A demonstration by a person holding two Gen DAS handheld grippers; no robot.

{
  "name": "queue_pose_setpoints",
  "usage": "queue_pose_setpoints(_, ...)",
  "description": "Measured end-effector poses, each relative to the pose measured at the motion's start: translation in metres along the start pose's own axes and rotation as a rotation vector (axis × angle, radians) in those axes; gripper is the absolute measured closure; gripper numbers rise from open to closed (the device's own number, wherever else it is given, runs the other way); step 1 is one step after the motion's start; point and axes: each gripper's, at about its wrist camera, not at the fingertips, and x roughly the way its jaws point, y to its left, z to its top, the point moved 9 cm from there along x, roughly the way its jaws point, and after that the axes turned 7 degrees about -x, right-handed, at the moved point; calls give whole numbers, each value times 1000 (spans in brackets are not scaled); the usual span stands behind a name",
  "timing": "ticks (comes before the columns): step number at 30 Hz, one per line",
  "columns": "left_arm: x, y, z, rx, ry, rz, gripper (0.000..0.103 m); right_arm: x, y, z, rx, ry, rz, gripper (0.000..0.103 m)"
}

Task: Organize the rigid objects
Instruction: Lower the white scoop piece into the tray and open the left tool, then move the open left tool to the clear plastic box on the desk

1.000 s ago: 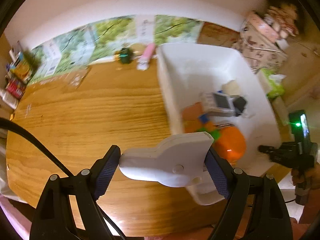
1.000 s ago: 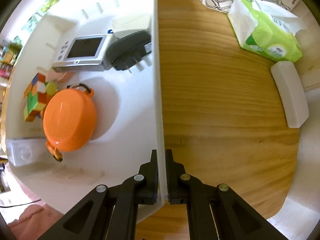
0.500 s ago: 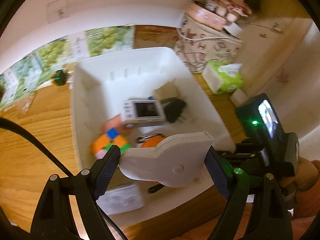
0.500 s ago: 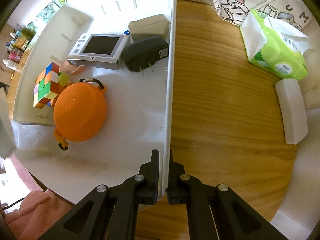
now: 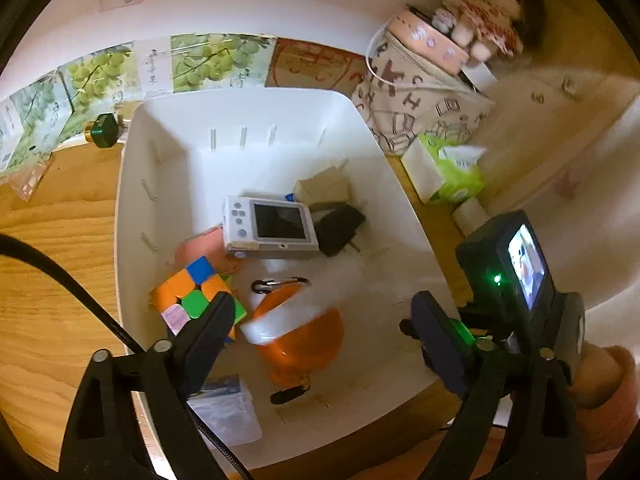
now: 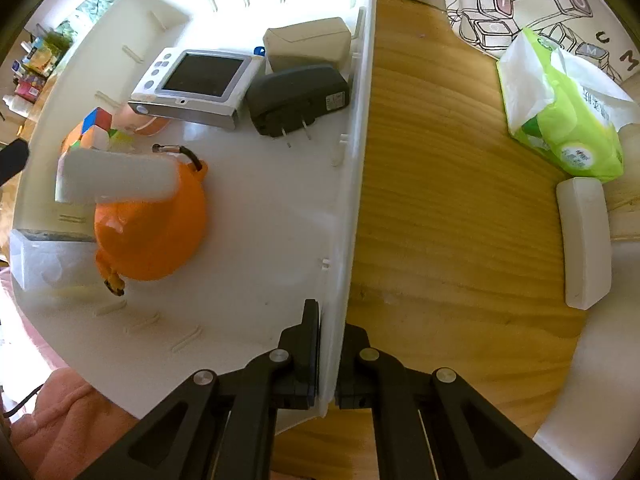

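My left gripper [image 5: 320, 312] hangs over the white bin [image 5: 256, 108] with its jaws opening and nothing pressed between the pads. The white plastic piece [image 5: 280, 318] is free of them, blurred, just above the orange round case [image 5: 308, 344]; the right wrist view shows that white piece [image 6: 116, 176] over the case [image 6: 152, 232]. My right gripper [image 6: 330, 320] is shut on the bin's right wall [image 6: 360, 160]. In the bin lie a colour cube [image 5: 192, 292], a grey screen device [image 5: 272, 226], a black plug adapter [image 5: 340, 228], a beige box [image 5: 324, 190] and a clear plastic box [image 5: 224, 412].
The bin stands on a wooden table [image 5: 60, 240]. Right of it lie a green tissue pack [image 6: 560, 120] and a white bar [image 6: 584, 240], with a patterned bag [image 5: 420, 92] behind. A small green bottle [image 5: 102, 130] stands at the bin's far left corner.
My left gripper swung from the table's edge to over the bin, then its jaws spread and the white piece dropped out toward the orange case. The right gripper kept its clamp on the wall.
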Motion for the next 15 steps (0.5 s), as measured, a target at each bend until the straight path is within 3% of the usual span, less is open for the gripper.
queue_pose_setpoints(15, -35, 61, 37, 31, -68, 60, 10, -11, -6, 26, 132, 13, -46, 98)
